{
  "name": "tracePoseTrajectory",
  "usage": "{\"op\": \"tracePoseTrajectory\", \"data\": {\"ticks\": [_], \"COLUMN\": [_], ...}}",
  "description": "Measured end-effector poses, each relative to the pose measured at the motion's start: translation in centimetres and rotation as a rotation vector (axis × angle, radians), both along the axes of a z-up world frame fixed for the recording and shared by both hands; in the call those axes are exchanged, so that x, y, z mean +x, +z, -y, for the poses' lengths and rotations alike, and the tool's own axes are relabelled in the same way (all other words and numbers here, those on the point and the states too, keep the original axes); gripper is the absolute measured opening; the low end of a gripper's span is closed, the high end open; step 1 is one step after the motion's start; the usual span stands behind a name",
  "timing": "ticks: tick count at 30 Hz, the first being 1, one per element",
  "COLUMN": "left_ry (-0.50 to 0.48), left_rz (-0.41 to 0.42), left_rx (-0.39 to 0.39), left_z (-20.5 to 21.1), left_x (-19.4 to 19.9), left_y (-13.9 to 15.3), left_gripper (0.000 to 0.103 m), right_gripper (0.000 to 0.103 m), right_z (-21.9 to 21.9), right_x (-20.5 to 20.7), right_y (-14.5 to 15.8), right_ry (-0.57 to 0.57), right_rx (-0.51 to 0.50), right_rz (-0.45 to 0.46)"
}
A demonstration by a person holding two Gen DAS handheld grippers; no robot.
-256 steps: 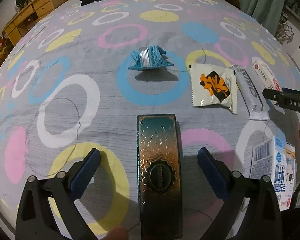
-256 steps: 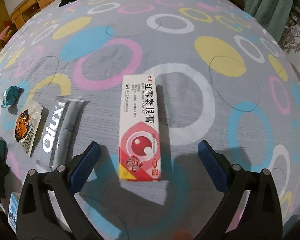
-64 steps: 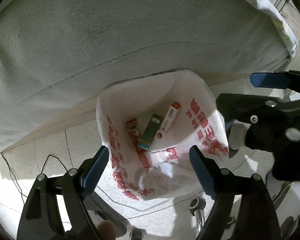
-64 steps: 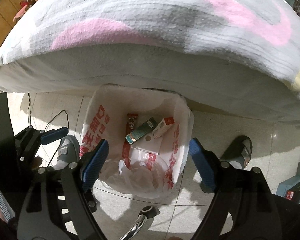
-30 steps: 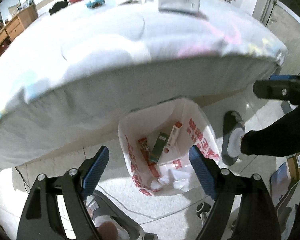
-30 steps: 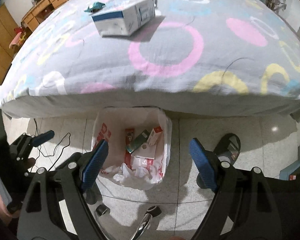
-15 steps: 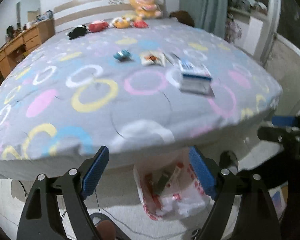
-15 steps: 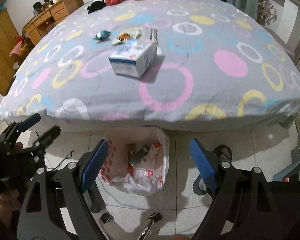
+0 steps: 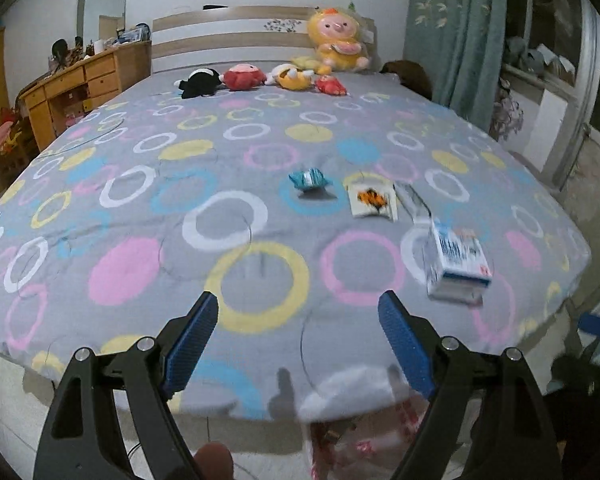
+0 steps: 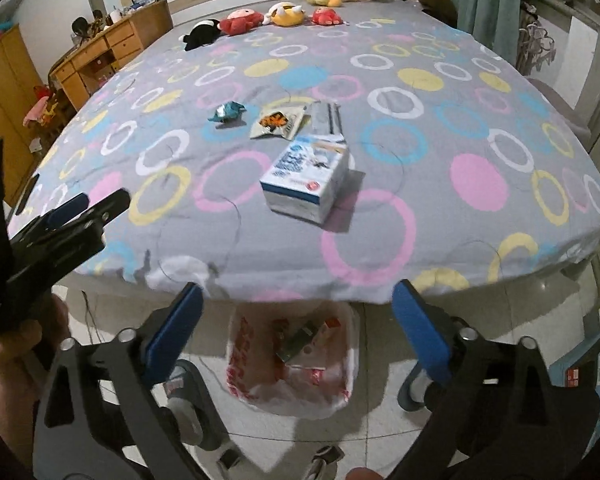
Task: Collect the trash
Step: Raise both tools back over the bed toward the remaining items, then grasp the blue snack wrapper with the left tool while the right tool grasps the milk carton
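Note:
A white and blue carton (image 9: 458,266) (image 10: 306,180) lies on the bed near its foot edge. Behind it lie a white snack packet with an orange print (image 9: 371,200) (image 10: 276,122), a clear silver wrapper (image 9: 410,198) (image 10: 326,118) and a crumpled teal wrapper (image 9: 309,180) (image 10: 227,112). A white bag with red print (image 10: 296,364) (image 9: 364,420) stands on the floor below the bed edge and holds a few small boxes. My left gripper (image 9: 298,344) is open and empty over the bed's foot edge. My right gripper (image 10: 298,330) is open and empty above the bag.
The bed has a grey cover with coloured rings (image 9: 240,220). Plush toys (image 9: 260,76) line the headboard. A wooden dresser (image 9: 80,84) stands at the left, a green curtain (image 9: 452,40) at the right. Slippered feet (image 10: 416,388) stand on the tile floor beside the bag.
Both grippers have risen from over the bag and tilted up toward the bed top. The two boxes seen earlier on the bed now lie in the bag. Both grippers stay open.

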State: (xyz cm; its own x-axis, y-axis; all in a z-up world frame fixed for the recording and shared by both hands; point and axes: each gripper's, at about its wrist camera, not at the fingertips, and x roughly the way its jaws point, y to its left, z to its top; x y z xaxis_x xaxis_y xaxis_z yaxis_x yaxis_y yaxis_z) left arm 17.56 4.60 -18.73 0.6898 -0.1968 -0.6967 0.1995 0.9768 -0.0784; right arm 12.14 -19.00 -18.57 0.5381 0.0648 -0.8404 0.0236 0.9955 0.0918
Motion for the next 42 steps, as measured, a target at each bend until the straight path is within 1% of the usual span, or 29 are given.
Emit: {"op": "tracePoseTrajectory", "data": {"ticks": [3,7,11,16,19,23,28,34,38,42], "left_ry": [-0.003,-0.020,-0.011,-0.002,0.006,0.030,0.024,0.045,0.050,0.079], "left_rz": [0.011,0.034,0.013,0.008,-0.018,-0.049,-0.042,-0.091,-0.109,-0.137], "left_rx": [0.011,0.039,0.018,0.025,0.017,-0.016,0.011,0.006,0.043,0.031], "left_z": [0.3,1.0,1.0,1.4,1.6,1.9,3.6,4.3,4.9,4.9], "left_x": [1.5,3.7,6.3,8.8,10.5,12.3,14.1,16.8,18.3,19.9], "left_y": [0.4,0.9,1.0,0.9,0.5,0.0,-0.3,-1.9,-3.0,-3.9], "left_gripper": [0.080,0.080,0.080,0.080,0.080,0.080,0.080,0.080,0.080,0.080], "right_gripper": [0.096,0.096,0.096,0.096,0.096,0.096,0.096,0.096,0.096,0.096], "right_z": [-0.2,-0.4,-1.0,-1.7,-1.8,-1.8,-1.7,-1.6,-1.4,-1.0], "right_x": [0.7,1.9,3.2,4.8,5.7,7.1,8.6,10.4,11.7,12.8], "right_y": [0.4,0.6,0.4,0.1,-0.3,-1.0,-2.0,-3.6,-4.5,-5.5], "right_ry": [-0.025,-0.053,-0.068,-0.088,-0.103,-0.125,-0.138,-0.153,-0.165,-0.181], "right_rx": [-0.024,-0.027,-0.037,-0.060,-0.066,-0.073,-0.082,-0.088,-0.108,-0.095], "right_rz": [0.016,0.024,0.027,0.038,0.034,0.028,0.012,-0.015,-0.027,-0.051]}}
